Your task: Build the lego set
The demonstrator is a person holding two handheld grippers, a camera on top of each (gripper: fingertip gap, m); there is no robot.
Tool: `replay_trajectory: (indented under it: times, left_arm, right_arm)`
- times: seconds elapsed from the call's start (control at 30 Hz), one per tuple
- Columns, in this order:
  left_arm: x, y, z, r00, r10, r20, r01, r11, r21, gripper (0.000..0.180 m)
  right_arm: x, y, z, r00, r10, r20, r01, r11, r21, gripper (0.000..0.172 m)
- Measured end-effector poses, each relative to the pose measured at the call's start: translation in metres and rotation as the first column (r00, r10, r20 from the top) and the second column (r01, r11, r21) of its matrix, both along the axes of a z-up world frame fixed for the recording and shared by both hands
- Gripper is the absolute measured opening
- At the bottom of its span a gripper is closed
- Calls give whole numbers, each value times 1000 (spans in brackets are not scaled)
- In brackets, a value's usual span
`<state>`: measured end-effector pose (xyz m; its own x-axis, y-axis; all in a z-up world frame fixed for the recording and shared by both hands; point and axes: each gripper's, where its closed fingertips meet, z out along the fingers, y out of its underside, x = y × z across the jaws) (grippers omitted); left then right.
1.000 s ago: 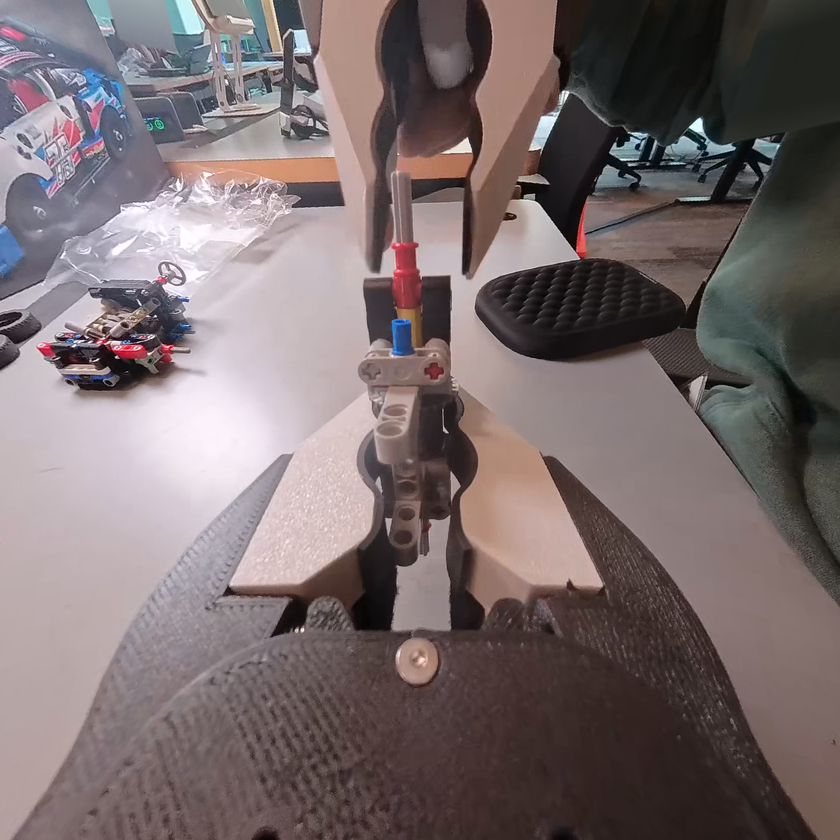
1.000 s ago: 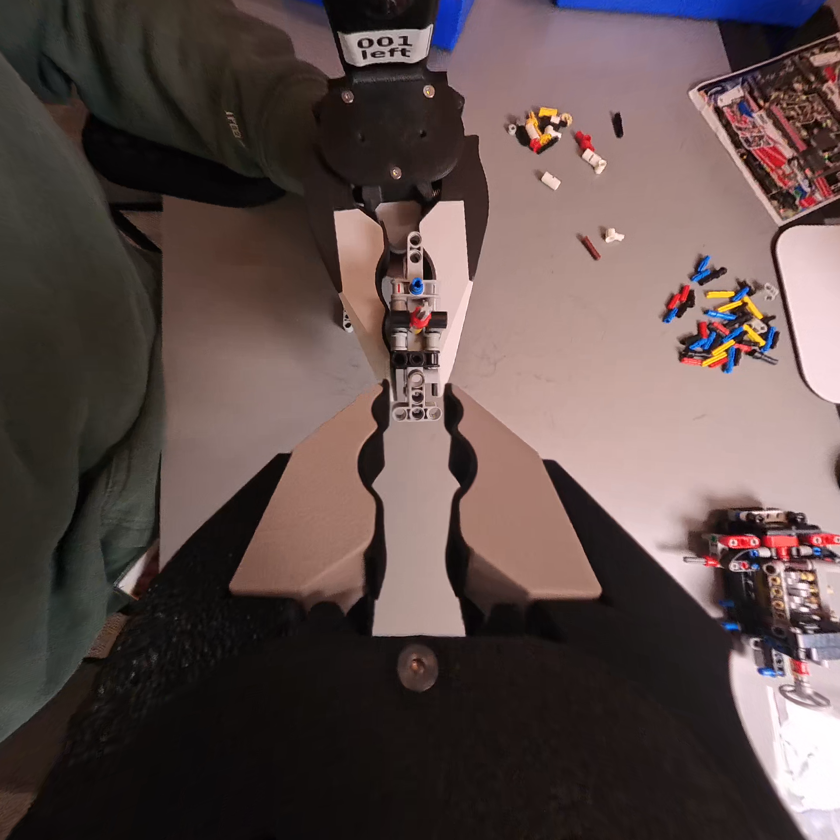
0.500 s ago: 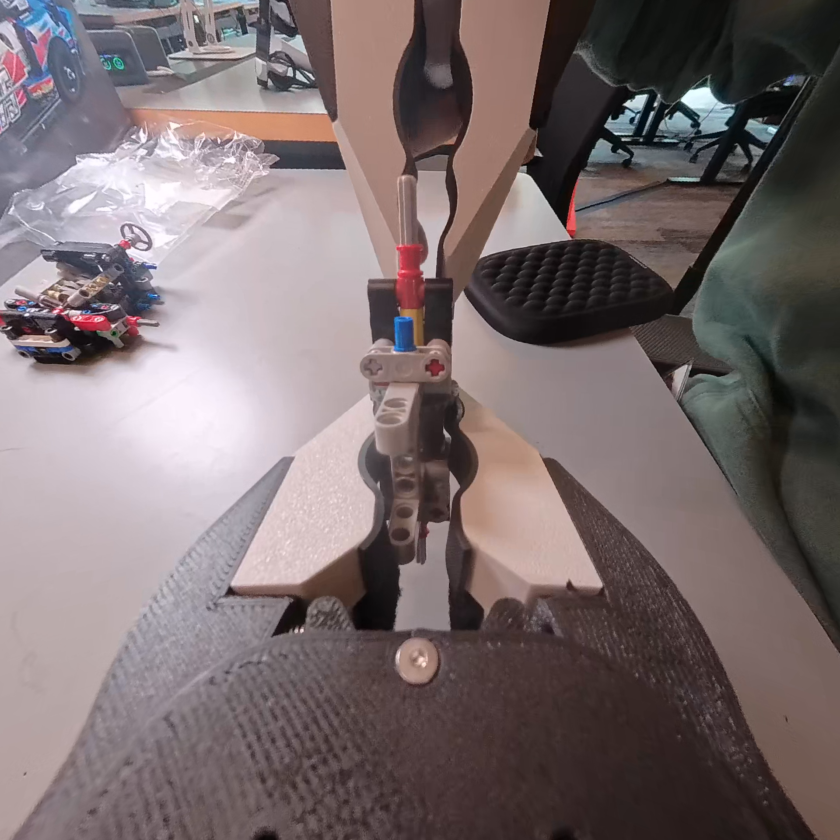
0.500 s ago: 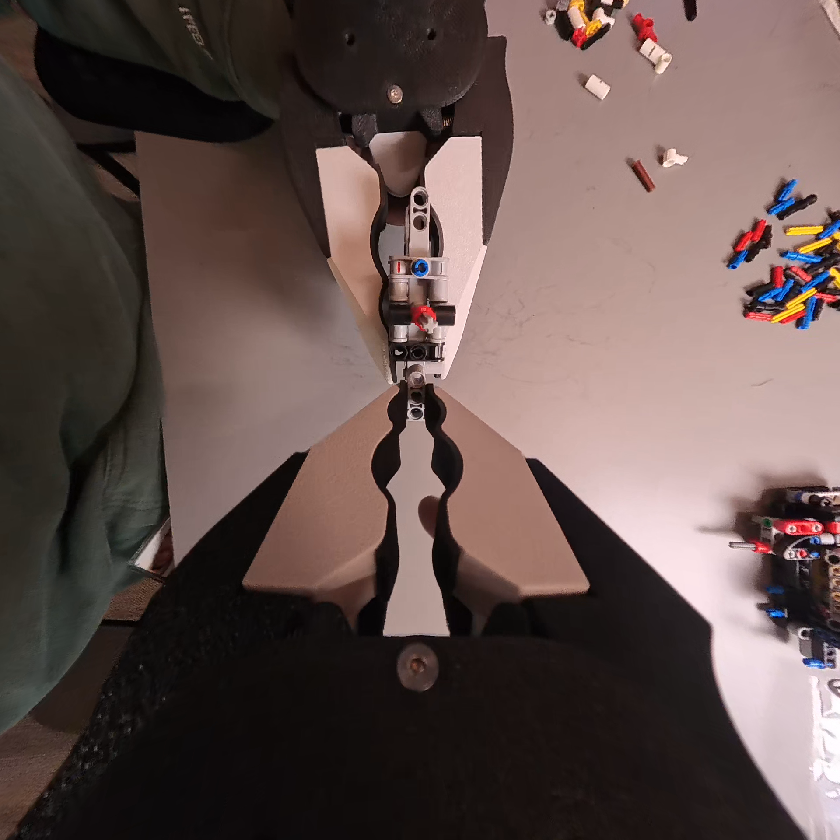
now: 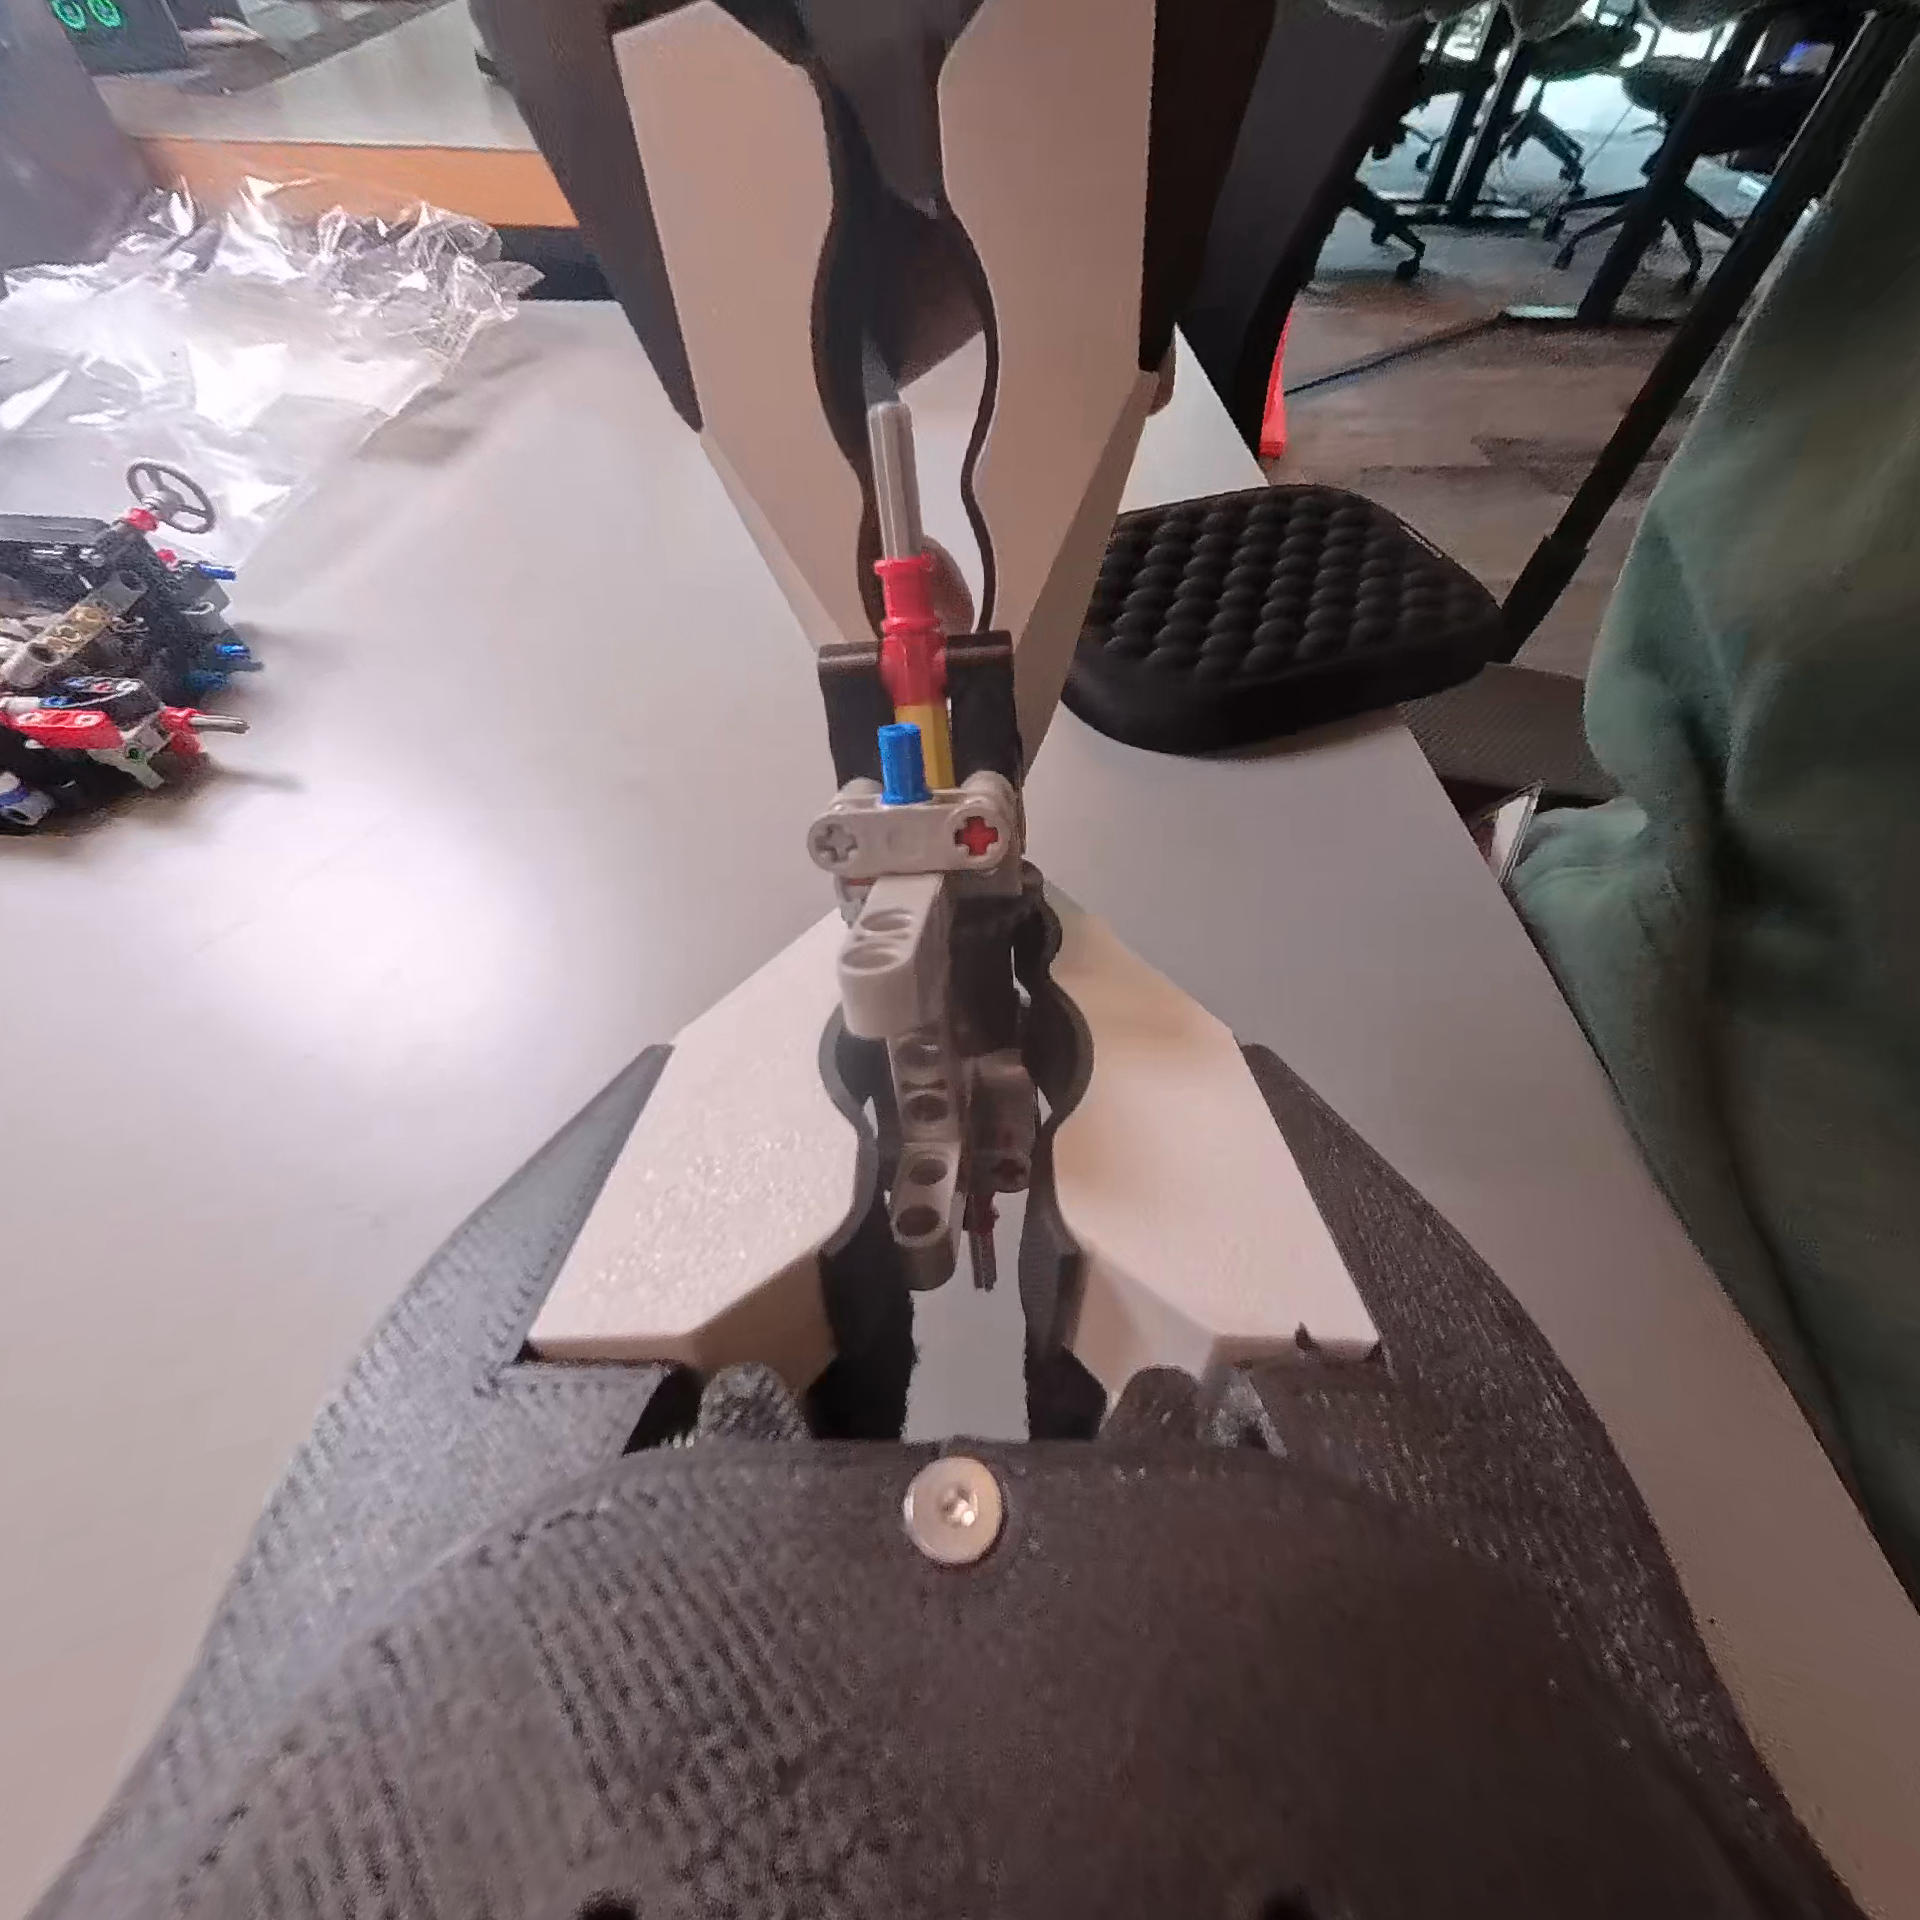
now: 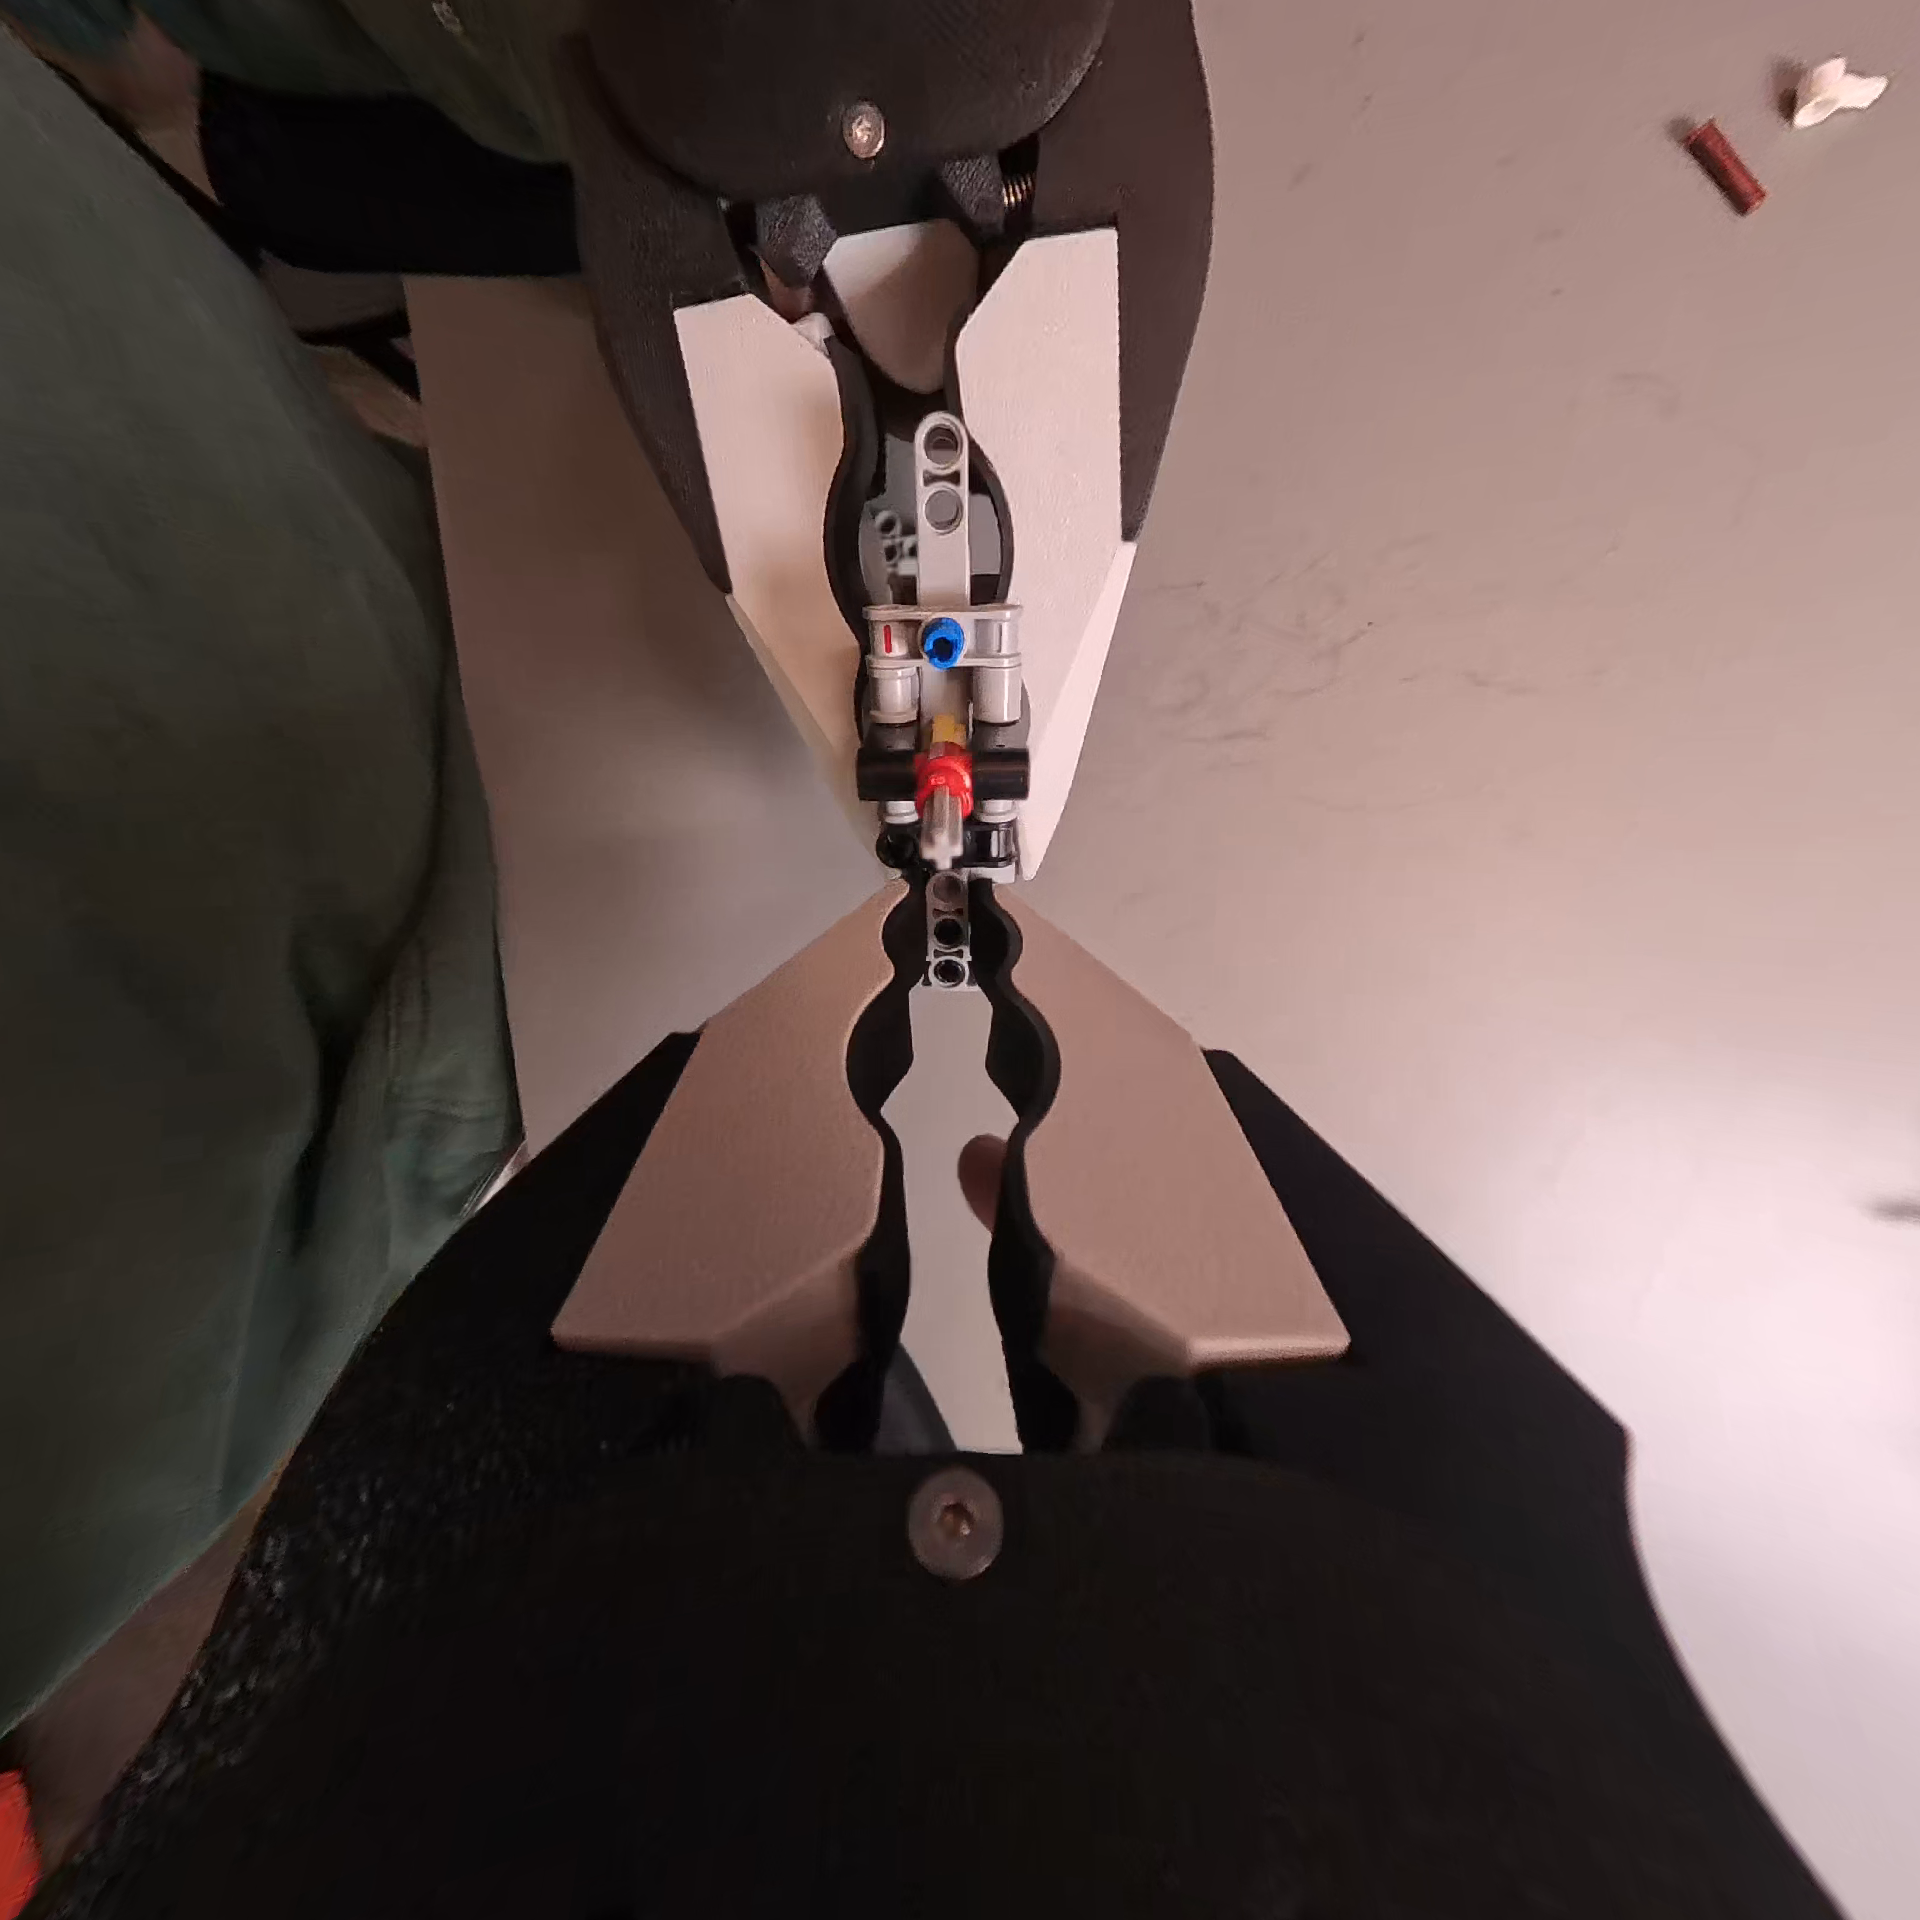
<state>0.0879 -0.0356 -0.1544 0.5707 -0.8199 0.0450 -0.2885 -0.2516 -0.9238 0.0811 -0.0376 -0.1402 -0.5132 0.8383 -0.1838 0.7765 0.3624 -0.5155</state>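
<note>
Since the earlier frames the right tongs have come in from above and narrowed onto the far end of the brick assembly, which the left tongs have kept clamped throughout.

Left wrist view: the left tongs (image 5: pixel 940 966) are closed on a small technic brick assembly (image 5: pixel 914 831), their dark pads pressing its grey and black lower beams. The assembly's long axis runs away from the camera along the fingers; a grey axle (image 5: pixel 891 483) with a red bush (image 5: pixel 909 634) and a yellow section continues that axis at the far end. A blue pin (image 5: pixel 899 764) stands up from a grey cross-connector. The right tongs (image 5: pixel 920 582) descend from the top edge, their fingers flanking the axle. On the pale bench (image 5: pixel 468 831) lie a partly built model car (image 5: pixel 94 675) and crumpled clear bags (image 5: pixel 260 281) at the left, and a black dimpled pad (image 5: pixel 1278 613) at the right.

Right wrist view: looking down, the right tongs (image 6: pixel 948 935) grip a grey holed beam (image 6: pixel 948 940) at the near end of the assembly (image 6: pixel 943 727), pads tight on both its sides. The long axis runs straight up the frame into the left tongs (image 6: pixel 940 665), which face the camera and hold the other end. A green sleeve (image 6: pixel 208 727) fills the left; a dark red pin (image 6: pixel 1725 166) and a white piece (image 6: pixel 1834 104) lie on the bench (image 6: pixel 1455 727).
</note>
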Motion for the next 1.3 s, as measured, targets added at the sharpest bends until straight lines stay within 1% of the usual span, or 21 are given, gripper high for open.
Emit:
replay_trajectory:
  times: [0.03, 0.07, 0.13, 0.17, 0.23, 0.27, 0.3, 0.37, 0.43, 0.47, 0.53, 0.6, 0.67, 0.7, 0.93, 1.1, 1.2, 1.3]
  left_arm:
    - [3, -1, 0, 1000, -10, 10, 11, 1000, -13, 20]
    - [4, -1, 2, 999, -19, 25, 20, 1000, -12, 20]
    - [1, 1, 8, 995, -20, 101, 24, 999, -44, 21]
    - [-4, 3, 9, 988, -8, 151, 20, 997, -80, 20]
    - [-12, 6, 12, 970, 21, 243, 12, 991, -135, 21]
    - [-15, 6, 14, 959, 32, 282, 14, 987, -159, 21]
    - [-18, 7, 17, 944, 48, 326, 13, 983, -182, 21]
    - [-22, 8, 25, 902, 74, 426, 34, 970, -240, 22]
    - [-24, 10, 28, 865, 103, 491, 51, 956, -290, 21]
    - [-25, 10, 29, 851, 111, 514, 64, 948, -310, 21]
    - [-23, 8, 31, 821, 117, 559, 98, 935, -340, 21]
    - [-19, 6, 33, 798, 118, 591, 132, 922, -363, 21]
    - [-18, 4, 34, 786, 118, 608, 151, 916, -372, 20]
    - [-17, 1, 38, 768, 109, 631, 179, 910, -374, 21]
    - [-14, -7, 48, 679, 86, 729, 302, 873, -383, 20]
    - [-11, -10, 40, 670, 93, 736, 351, 835, -425, 21]
    - [-11, -7, 34, 678, 115, 726, 346, 821, -454, 21]
    - [-13, -6, 34, 670, 118, 733, 352, 819, -454, 21]
  right_arm:
    - [3, -1, 1, 1000, 4, 12, -4, 1000, -8, 6]
    - [4, -1, 4, 1000, 6, 3, -5, 1000, -18, 6]
    - [-2, 4, 16, 997, -13, -79, 12, 1000, -10, 7]
    - [-4, 6, 24, 992, -8, -127, 7, 1000, -11, 17]
    - [-7, 11, 45, 966, -5, -258, -2, 1000, -28, 29]
    - [-9, 14, 53, 942, -3, -335, -3, 1000, -20, 34]
    - [-10, 18, 59, 911, 5, -413, 1, 1000, 14, 40]
    - [-13, 23, 59, 840, 55, -540, 23, 990, 137, 41]
    - [-20, 24, 56, 767, 122, -629, 61, 963, 262, 39]
    - [-23, 23, 53, 744, 162, -648, 76, 943, 323, 38]
    - [-28, 20, 46, 718, 228, -658, 84, 910, 406, 35]
    - [-31, 19, 38, 723, 273, -635, 65, 888, 455, 28]
    - [-33, 17, 38, 715, 280, -640, 51, 893, 447, 20]
    - [-33, 18, 37, 721, 280, -634, 45, 894, 446, 16]
    - [-31, 11, 44, 728, 254, -637, 11, 924, 382, 15]
    - [-29, 9, 36, 738, 300, -605, -19, 905, 425, 15]
    - [-28, 12, 29, 774, 290, -563, -23, 901, 432, 15]
    - [-31, 12, 30, 745, 320, -585, -16, 885, 465, 15]
